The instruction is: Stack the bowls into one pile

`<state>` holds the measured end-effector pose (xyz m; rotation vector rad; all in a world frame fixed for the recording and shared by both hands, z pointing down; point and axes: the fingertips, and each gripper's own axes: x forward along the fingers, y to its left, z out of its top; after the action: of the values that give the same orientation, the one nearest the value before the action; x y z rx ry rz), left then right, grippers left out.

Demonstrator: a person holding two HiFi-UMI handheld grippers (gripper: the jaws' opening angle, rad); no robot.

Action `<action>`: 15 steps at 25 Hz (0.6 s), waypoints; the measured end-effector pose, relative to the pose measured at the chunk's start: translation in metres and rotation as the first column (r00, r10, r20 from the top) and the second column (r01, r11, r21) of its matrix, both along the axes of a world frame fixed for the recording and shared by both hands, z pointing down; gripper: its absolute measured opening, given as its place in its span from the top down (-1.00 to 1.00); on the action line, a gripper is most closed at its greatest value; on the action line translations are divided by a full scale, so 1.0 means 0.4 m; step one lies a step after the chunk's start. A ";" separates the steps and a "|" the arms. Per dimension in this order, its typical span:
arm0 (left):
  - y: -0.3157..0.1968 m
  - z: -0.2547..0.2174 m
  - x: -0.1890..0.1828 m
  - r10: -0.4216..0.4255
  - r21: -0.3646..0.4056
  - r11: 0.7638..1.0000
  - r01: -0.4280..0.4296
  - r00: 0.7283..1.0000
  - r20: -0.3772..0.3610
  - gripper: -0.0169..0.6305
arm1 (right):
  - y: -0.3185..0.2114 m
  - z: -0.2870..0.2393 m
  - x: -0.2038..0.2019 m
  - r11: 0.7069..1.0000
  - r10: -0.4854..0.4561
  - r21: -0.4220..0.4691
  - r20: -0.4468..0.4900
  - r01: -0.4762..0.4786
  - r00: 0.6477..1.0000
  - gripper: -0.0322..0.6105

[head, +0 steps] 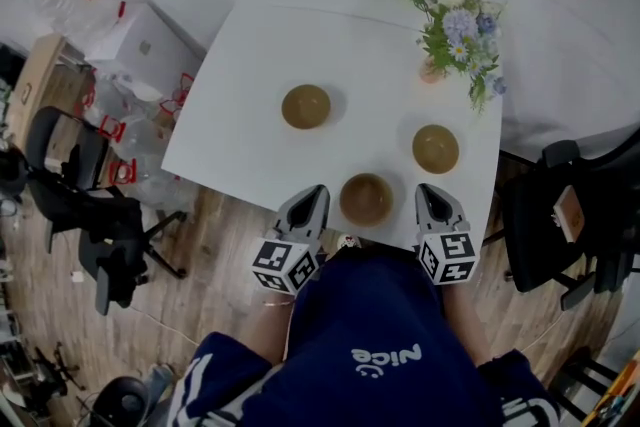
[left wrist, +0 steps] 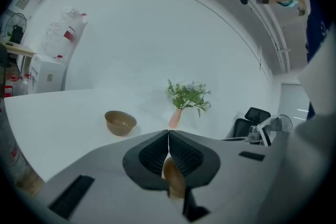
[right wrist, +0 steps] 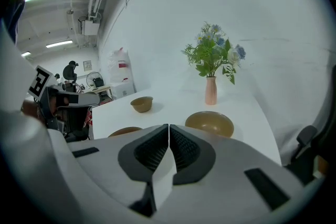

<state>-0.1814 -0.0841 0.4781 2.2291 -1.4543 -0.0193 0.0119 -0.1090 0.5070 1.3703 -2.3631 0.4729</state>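
Observation:
Three brown bowls stand apart on the white table [head: 250,75]: a far bowl [head: 306,106], a right bowl [head: 436,148] and a near bowl [head: 366,199] at the front edge. My left gripper [head: 312,198] hangs just left of the near bowl and my right gripper [head: 430,193] just right of it. Both are shut and hold nothing. The left gripper view shows its jaws [left wrist: 168,134] meeting, the far bowl [left wrist: 121,122] ahead, and a sliver of brown bowl [left wrist: 173,178] behind the pads. In the right gripper view the jaws [right wrist: 168,127] meet before the right bowl [right wrist: 210,123], the far bowl [right wrist: 142,104] and the near bowl's rim [right wrist: 125,131].
A pink vase of flowers [head: 455,30] stands at the table's far right corner. Black office chairs [head: 90,205] are on the left, with another chair [head: 570,225] on the right. Bags and boxes [head: 110,25] lie on the floor past the table's left side.

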 end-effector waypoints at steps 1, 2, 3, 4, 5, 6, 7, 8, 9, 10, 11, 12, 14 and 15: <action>0.001 0.003 -0.005 -0.006 0.000 1.000 0.006 1.000 0.003 0.89 | -0.003 0.002 -0.007 1.000 -0.007 -0.005 0.005 0.007 1.000 0.82; 0.002 0.008 -0.011 -0.014 -0.001 1.000 0.014 1.000 0.006 0.89 | -0.008 0.002 -0.016 1.000 -0.017 -0.008 0.013 0.017 1.000 0.82; 0.003 0.012 -0.016 -0.024 -0.003 1.000 0.024 1.000 0.008 0.89 | -0.011 0.002 -0.024 1.000 -0.028 -0.011 0.020 0.028 0.999 0.82; 0.007 0.015 -0.019 -0.034 -0.006 0.999 0.034 0.999 0.008 0.89 | -0.012 0.003 -0.031 0.999 -0.039 -0.016 0.025 0.039 0.999 0.82; 0.013 0.017 -0.020 -0.041 -0.009 0.999 0.041 0.999 0.008 0.89 | -0.011 0.005 -0.036 0.998 -0.050 -0.023 0.027 0.051 0.998 0.81; 0.021 0.018 -0.020 -0.044 -0.009 0.999 0.045 0.999 0.009 0.89 | -0.009 0.008 -0.042 0.997 -0.063 -0.033 0.029 0.064 0.998 0.78; 0.027 0.018 -0.022 -0.045 -0.008 0.999 0.045 0.999 0.012 0.89 | -0.007 0.013 -0.050 0.996 -0.080 -0.047 0.032 0.082 0.996 0.68; 0.032 0.019 -0.025 -0.046 -0.006 0.999 0.047 0.999 0.017 0.89 | -0.005 0.019 -0.061 0.992 -0.102 -0.065 0.039 0.104 0.994 0.54; 0.036 0.020 -0.030 -0.051 -0.006 0.999 0.051 0.998 0.022 0.89 | -0.003 0.027 -0.075 0.988 -0.128 -0.086 0.046 0.131 0.991 0.47; 0.038 0.022 -0.039 -0.062 -0.007 0.998 0.062 0.998 0.024 0.89 | 0.000 0.036 -0.091 0.981 -0.156 -0.108 0.053 0.161 0.986 0.46; 0.039 0.023 -0.047 -0.077 -0.008 0.997 0.077 0.997 0.024 0.89 | 0.002 0.047 -0.105 0.974 -0.182 -0.127 0.058 0.188 0.982 0.46; 0.039 0.023 -0.052 -0.094 -0.008 0.996 0.094 0.995 0.023 0.89 | 0.003 0.056 -0.114 0.967 -0.203 -0.145 0.059 0.210 0.977 0.46; 0.040 0.022 -0.055 -0.121 -0.009 0.993 0.121 0.992 0.022 0.89 | 0.002 0.070 -0.121 0.957 -0.225 -0.174 0.060 0.232 0.972 0.46; 0.041 0.023 -0.056 -0.131 -0.012 0.991 0.132 0.991 0.024 0.89 | -0.001 0.075 -0.125 0.952 -0.232 -0.189 0.063 0.240 0.971 0.47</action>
<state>-0.2040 -0.0678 0.4871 2.1261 -1.6067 -0.0268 -0.0382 -0.1093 0.5371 0.9846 -2.3991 0.6478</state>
